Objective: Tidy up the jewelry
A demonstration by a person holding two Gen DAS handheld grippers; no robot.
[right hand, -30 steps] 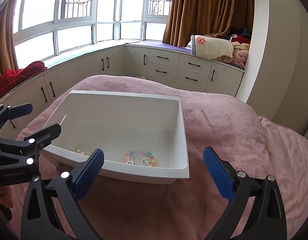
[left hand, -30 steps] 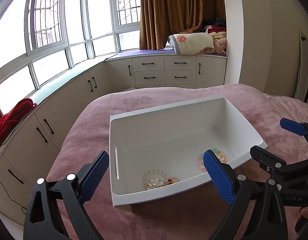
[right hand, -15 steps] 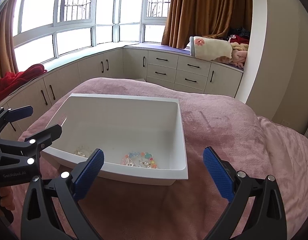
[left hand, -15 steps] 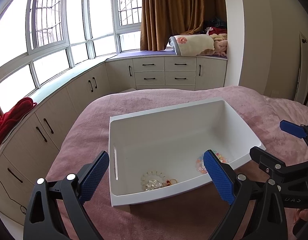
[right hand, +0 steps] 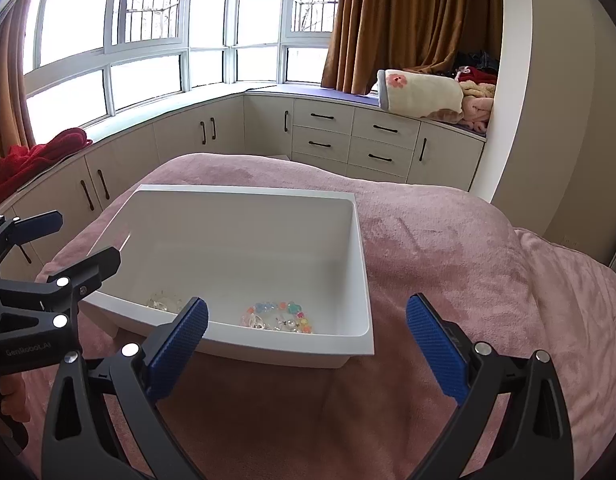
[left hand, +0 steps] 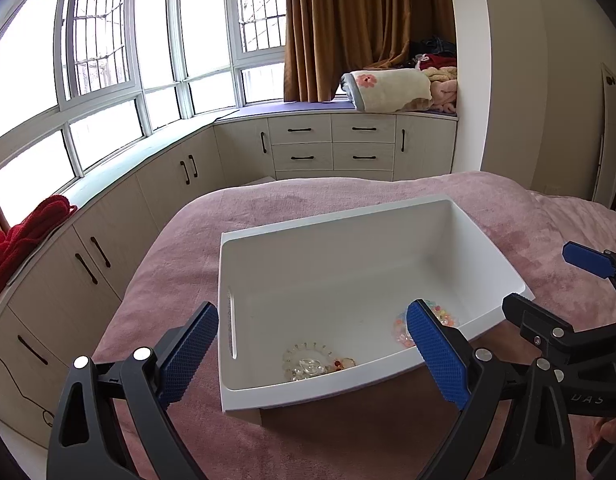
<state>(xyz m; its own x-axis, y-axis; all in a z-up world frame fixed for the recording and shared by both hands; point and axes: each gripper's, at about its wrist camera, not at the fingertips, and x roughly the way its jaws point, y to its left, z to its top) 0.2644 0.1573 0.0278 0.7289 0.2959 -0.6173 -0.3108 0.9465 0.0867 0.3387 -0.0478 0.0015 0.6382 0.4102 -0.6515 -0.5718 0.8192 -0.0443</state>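
A white plastic bin [left hand: 332, 224] [right hand: 360, 264] sits on the pink bed cover. Inside it lie a clear beaded bracelet [left hand: 312, 362] [right hand: 162, 303] and a colourful beaded bracelet [left hand: 444, 316] [right hand: 278, 316], near the bin's near wall. My left gripper [left hand: 314, 354] is open and empty, held before the bin's near wall. My right gripper [right hand: 306, 344] is open and empty, before the bin's near right corner. Each gripper shows at the edge of the other's view, the right one [left hand: 548, 292] and the left one [right hand: 68, 244].
The pink bed cover [right hand: 448, 260] spreads all around the bin. Beyond the bed stand cream cabinets [left hand: 332, 148] under a bay window, with folded blankets [left hand: 388, 90] on the seat and red cloth [left hand: 24, 228] at the left.
Both grippers have drawn back and up a little from the bin, which sits slightly farther in both views. Both stay open and empty.
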